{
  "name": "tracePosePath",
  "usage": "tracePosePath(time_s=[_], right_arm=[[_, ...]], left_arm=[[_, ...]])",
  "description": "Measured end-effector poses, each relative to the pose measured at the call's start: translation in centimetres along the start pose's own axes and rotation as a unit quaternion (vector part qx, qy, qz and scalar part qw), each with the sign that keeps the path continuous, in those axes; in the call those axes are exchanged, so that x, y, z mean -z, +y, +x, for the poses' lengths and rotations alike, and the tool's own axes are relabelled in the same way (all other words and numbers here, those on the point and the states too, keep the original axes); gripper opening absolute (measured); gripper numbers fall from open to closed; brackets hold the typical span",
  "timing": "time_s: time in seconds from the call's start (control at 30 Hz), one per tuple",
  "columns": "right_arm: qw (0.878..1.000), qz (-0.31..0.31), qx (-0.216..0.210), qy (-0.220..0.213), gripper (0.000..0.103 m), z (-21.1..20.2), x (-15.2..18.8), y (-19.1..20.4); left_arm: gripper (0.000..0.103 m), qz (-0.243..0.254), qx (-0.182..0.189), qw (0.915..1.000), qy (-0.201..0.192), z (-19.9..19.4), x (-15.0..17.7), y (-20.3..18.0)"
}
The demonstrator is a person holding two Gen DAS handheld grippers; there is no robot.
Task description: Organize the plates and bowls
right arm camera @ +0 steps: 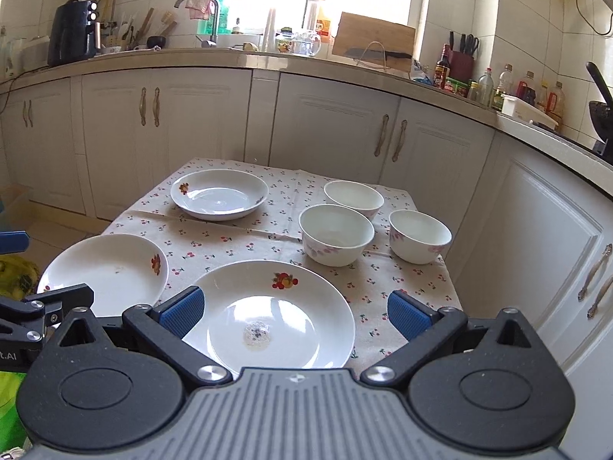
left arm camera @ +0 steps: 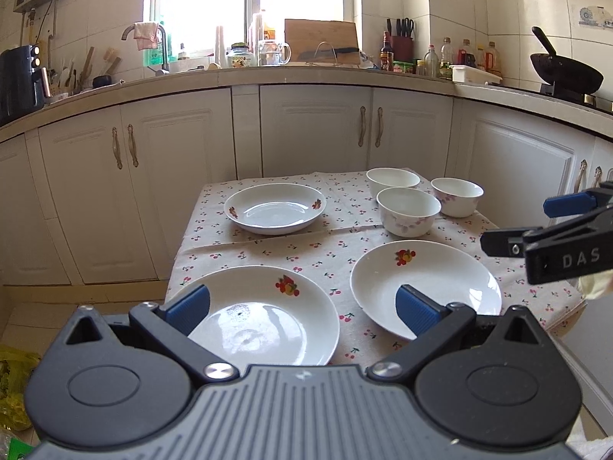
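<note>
The left gripper (left arm camera: pixel 302 304) is hovering wide open above the near edge of the table (left arm camera: pixel 268 253), gripping nothing, its blue pads (left arm camera: pixel 189 308) framing the near-left plate (left arm camera: pixel 264 318). The right gripper (right arm camera: pixel 293 312) is likewise gaping wide and empty over the near-right plate (right arm camera: pixel 276 314). A third plate (right arm camera: pixel 219 193) is sitting toward the far-left corner. Three bowls (right arm camera: pixel 336 234) are clustering close together at the far-right corner of the cherry-print cloth (right arm camera: pixel 237 241).
</note>
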State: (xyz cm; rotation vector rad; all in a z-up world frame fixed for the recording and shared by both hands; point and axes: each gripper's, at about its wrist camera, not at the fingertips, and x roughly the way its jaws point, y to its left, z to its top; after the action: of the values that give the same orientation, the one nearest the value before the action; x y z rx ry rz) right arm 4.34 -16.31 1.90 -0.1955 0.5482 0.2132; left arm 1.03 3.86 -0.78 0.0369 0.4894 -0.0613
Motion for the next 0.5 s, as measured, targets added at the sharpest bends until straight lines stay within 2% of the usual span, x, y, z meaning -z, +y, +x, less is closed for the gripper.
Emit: tracePosePath(time_s=[0.17,0.33,0.5], right_arm=[[0.999,-0.006,-0.044,-0.015,0.103,1.1,-1.0,-0.1],[0.999,-0.016,-0.042,-0.011,0.103,2.6,-1.7,0.3],[0.999,-0.005,-0.052,0.013,0.103,4.4,-1.8,0.4]], left_arm=[[0.102,-0.005,-0.002,0.9996,0.028,1.0,1.6,2.1],[0.102,0.007,-0.014,0.9977,0.066,1.5,4.2,4.0],[0.102,-0.012,-0.006,0.9946,0.103,3.1,6.1,5.5]])
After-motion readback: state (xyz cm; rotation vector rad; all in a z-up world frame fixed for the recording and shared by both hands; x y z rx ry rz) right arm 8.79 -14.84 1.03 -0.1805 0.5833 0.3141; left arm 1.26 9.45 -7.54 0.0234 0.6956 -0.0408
